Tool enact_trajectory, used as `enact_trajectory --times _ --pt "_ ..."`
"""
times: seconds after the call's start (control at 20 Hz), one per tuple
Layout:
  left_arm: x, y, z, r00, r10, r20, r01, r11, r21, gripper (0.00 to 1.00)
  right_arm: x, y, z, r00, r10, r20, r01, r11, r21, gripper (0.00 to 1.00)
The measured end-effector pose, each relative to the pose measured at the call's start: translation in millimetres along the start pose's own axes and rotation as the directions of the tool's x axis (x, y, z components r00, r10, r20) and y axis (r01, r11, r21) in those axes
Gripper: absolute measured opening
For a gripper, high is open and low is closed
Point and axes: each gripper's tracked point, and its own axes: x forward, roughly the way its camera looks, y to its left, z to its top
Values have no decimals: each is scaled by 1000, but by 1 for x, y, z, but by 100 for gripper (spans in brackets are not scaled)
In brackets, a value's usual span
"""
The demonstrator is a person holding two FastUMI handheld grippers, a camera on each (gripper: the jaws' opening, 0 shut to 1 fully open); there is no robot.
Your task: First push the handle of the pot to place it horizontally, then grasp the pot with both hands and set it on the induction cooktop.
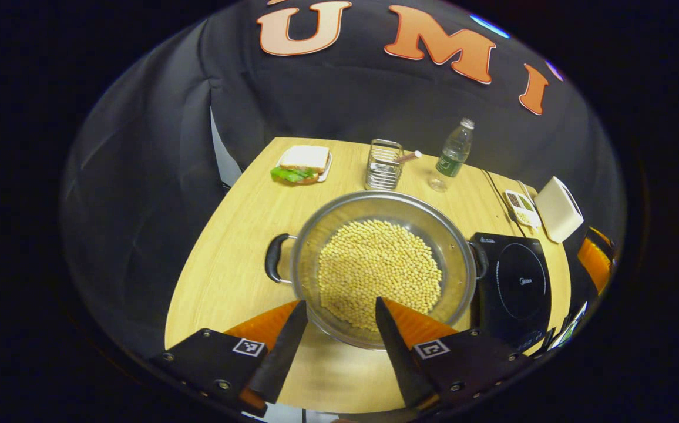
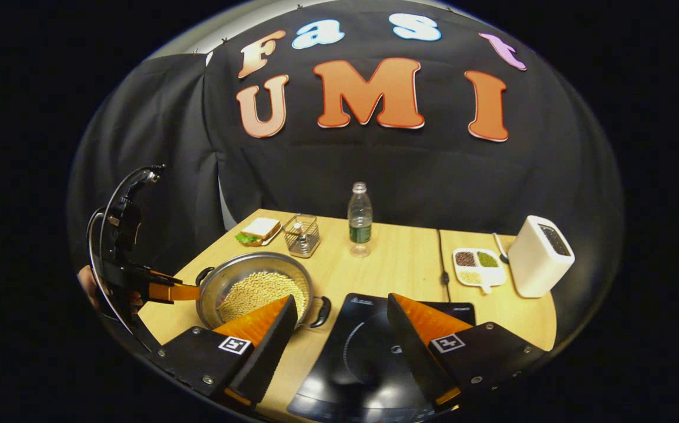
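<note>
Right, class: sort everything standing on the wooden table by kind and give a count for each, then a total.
Cookware: 1, the pot of beans
Appliances: 2, the induction cooktop and the white box
Food plates: 2, the sandwich plate and the divided tray
Bottles: 1, the water bottle
Wire baskets: 1, the wire basket
Total: 7

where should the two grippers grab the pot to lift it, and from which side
By its two black loop handles. The pot is wide, round and full of beans, so its rim suits neither gripper. Its handles stick out level on opposite sides: bring the left gripper to the far-side handle from outside, and the right gripper to the handle beside the induction cooktop.
</note>
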Motion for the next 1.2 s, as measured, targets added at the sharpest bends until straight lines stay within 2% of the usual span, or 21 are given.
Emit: enact_trajectory --times 0.1,0.25,0.4,0.5,0.6,0.75,0.8,0.85,1.2 --pt "14 23 8 1000 -20 -6 21 1000 5 87 21 16 -11 998 -14 -58 15 1000 13 96" --pt "38 49 13 998 -55 -29 56 998 10 87 53 28 -28 988 -47 -148 52 998 28 96" --pt "60 57 9 992 -105 -73 107 994 24 88 81 32 -53 964 -99 -248 110 993 31 95" --pt "74 62 12 990 -112 -82 117 992 49 87 95 30 -66 948 -119 -296 136 990 36 95" --pt "84 65 16 991 -108 -83 114 991 65 88 106 29 -73 937 -122 -328 146 988 49 93" --pt "98 63 13 989 -114 -93 119 991 52 87 121 37 -81 930 -79 -360 118 989 86 86" --pt "101 62 14 989 -116 -93 121 992 46 87 124 39 -86 922 -67 -382 112 989 96 80" --pt "104 62 12 989 -117 -95 121 992 40 87 128 34 -87 920 -81 -384 124 988 89 82" --pt "121 58 5 982 -137 -126 142 989 32 87 149 29 -99 899 -56 -434 122 984 127 71"
